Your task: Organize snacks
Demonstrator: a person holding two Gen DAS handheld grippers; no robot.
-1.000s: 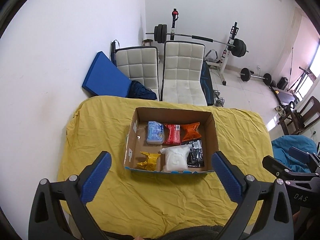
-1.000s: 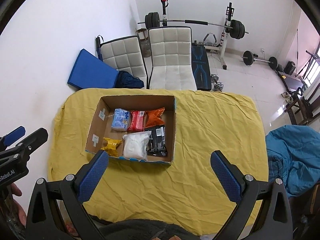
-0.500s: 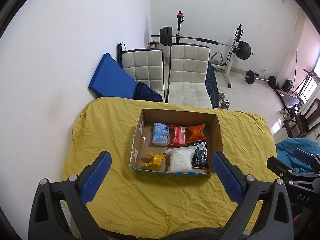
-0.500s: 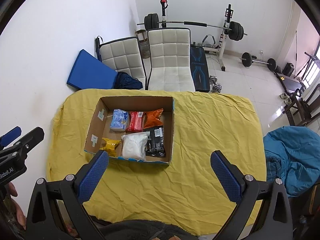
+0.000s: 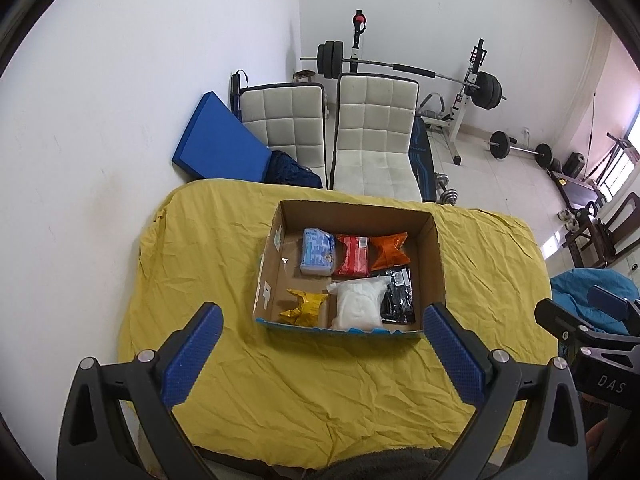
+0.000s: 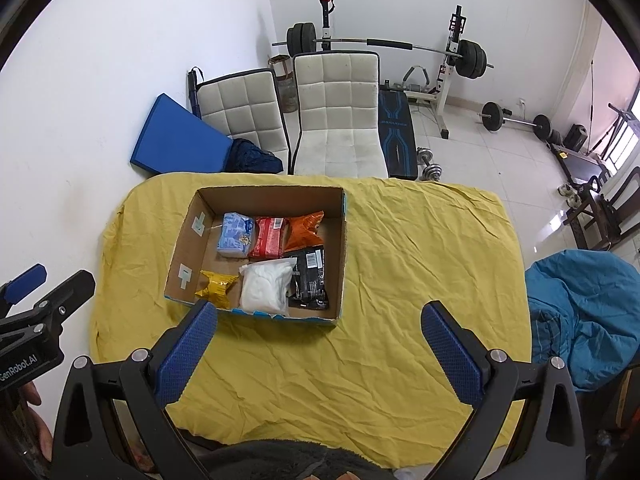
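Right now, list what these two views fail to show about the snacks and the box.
- Black packet: left wrist view, its left edge lies under the white bag.
- Yellow packet: right wrist view, its near end is cut by the cardboard box front wall.
- Labels on the blue packet and red packet: too small to read.
- Box outer front: seen edge-on in both views.

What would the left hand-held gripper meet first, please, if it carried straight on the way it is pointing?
Probably the open brown cardboard box on the yellow cloth-covered table. The left hand-held gripper, open and empty, frames the near box wall, with the white plastic bag just behind. Depth is unclear; it looks well short.
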